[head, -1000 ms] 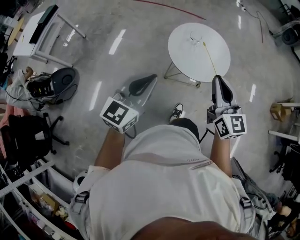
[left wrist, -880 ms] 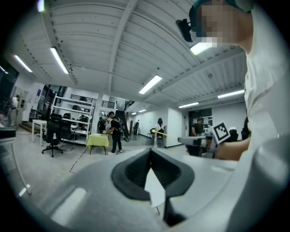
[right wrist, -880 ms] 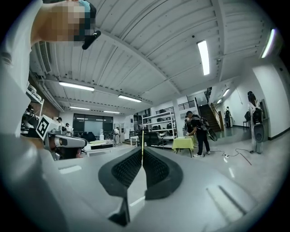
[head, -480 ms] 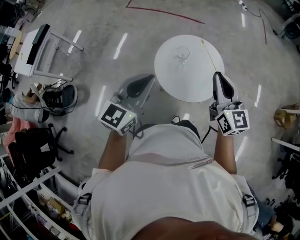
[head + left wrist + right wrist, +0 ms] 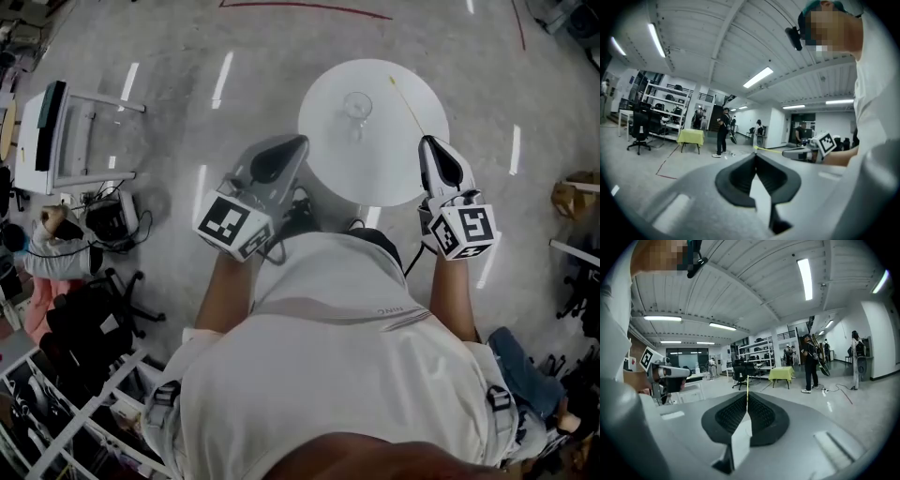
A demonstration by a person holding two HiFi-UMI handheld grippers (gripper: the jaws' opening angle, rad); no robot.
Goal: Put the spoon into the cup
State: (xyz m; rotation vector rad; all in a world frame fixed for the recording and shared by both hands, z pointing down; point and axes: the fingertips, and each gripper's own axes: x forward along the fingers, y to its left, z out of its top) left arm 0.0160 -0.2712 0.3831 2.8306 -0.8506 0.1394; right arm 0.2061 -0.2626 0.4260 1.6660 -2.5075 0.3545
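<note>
Closing in on counter (image 5: 323, 141): a second ago well ahead, now under both tips. My right hand-held gripper (image 5: 433, 142) staying clamped on spoon (image 5: 410, 103), thin yellow stem reaching out over counter. My left hand-held gripper (image 5: 298, 141) pinched together, carrying nothing. Cup (image 5: 357, 105) standing mid-counter; spoon tip hanging near it, not in yet. Judging insertion is next.

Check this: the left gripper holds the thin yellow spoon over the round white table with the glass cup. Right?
Wrong gripper: the right gripper holds the spoon, as the right gripper view shows; the left gripper is shut on nothing. The rest stands.
</note>
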